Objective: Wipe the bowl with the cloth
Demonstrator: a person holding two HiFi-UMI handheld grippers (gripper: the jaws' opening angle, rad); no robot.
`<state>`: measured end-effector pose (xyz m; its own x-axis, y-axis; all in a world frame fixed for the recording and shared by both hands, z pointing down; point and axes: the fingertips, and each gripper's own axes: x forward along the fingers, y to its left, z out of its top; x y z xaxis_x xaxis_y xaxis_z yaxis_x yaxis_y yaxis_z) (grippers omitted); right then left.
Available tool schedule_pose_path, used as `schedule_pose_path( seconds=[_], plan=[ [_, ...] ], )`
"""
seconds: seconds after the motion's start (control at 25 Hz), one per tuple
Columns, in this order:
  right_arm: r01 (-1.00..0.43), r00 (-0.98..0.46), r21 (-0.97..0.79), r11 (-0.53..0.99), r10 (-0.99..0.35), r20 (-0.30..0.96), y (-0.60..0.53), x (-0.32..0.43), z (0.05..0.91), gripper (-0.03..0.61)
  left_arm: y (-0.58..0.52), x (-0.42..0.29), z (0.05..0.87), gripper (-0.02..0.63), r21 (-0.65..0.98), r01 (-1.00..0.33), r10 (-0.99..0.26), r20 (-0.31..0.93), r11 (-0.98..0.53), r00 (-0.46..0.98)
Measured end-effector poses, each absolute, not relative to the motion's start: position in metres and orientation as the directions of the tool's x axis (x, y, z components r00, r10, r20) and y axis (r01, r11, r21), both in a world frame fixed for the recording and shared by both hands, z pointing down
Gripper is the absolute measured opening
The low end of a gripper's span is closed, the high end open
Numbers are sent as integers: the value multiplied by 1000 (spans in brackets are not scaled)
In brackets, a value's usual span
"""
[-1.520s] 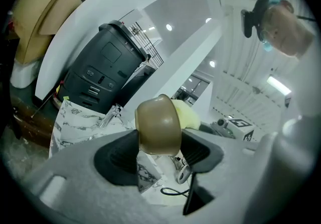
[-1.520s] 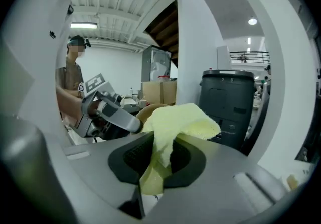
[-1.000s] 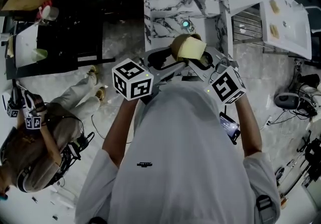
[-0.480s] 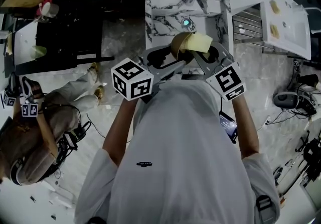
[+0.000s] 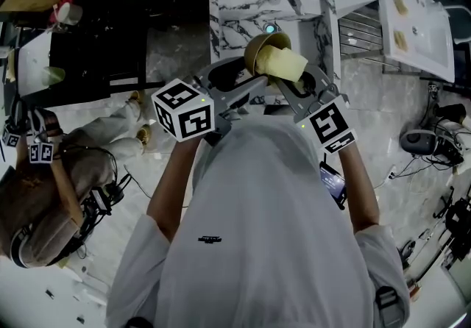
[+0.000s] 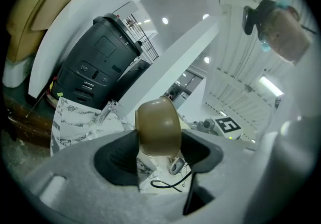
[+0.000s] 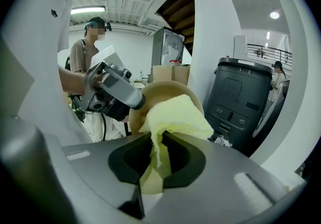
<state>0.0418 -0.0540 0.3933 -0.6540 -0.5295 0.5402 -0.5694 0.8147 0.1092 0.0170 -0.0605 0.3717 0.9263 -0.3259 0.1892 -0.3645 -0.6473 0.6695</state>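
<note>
- Left gripper (image 6: 159,153): jaws shut on the lower rim of a tan, round, smooth-walled bowl (image 6: 158,126). The bowl is held up off any surface and tipped on its side.
- Right gripper (image 7: 158,160): jaws shut on a pale yellow, soft, crumpled cloth (image 7: 176,116). A strip of the cloth hangs down between the jaws, and the bunched end rises above them.
- Contact: the bunched end of the cloth lies against the open mouth of the bowl. The bowl's rim shows behind and above the cloth in the right gripper view.
- Position: in the head view the bowl and cloth meet in front of the person's chest, between the two grippers. They are in the air over the near side of a white, grey-veined marble-pattern worktop (image 5: 229,9) with a recessed basin.
- Gripper parts: a white cube with black square markers (image 5: 184,109) sits on the left gripper, and a second one sits on the right.
- Surroundings: a tall dark grey machine with a rounded top (image 7: 235,98) stands beyond the worktop. A second person (image 5: 51,194) in a tan top is at the head view's left, well apart from the worktop.
</note>
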Motion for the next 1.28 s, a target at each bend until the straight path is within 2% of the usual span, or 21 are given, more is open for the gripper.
schedule_pose_path(
  seconds=[0.48, 0.84, 1.0, 1.16, 1.28],
  plan=[
    [-414, -758, 120, 902, -415, 502, -38, 19, 367, 40, -51, 24, 361, 260, 695, -328, -297, 170, -640, 940],
    [-286, -791, 168, 944, -331, 515, -32, 17, 362, 40, -29, 29, 367, 259, 704, -256, -168, 193, -662, 967],
    [-347, -792, 144, 927, -372, 485, -41, 21, 360, 40, -29, 31, 368, 259, 687, -258, -155, 209, -679, 966],
    [-565, -729, 21, 825, -512, 455, -55, 28, 362, 40, -26, 31, 369, 259, 653, -288, -169, 240, -701, 956],
    [-637, -674, 0, 771, -558, 484, -60, 34, 367, 40, -27, 29, 368, 259, 649, -296, -184, 237, -701, 954]
  ],
)
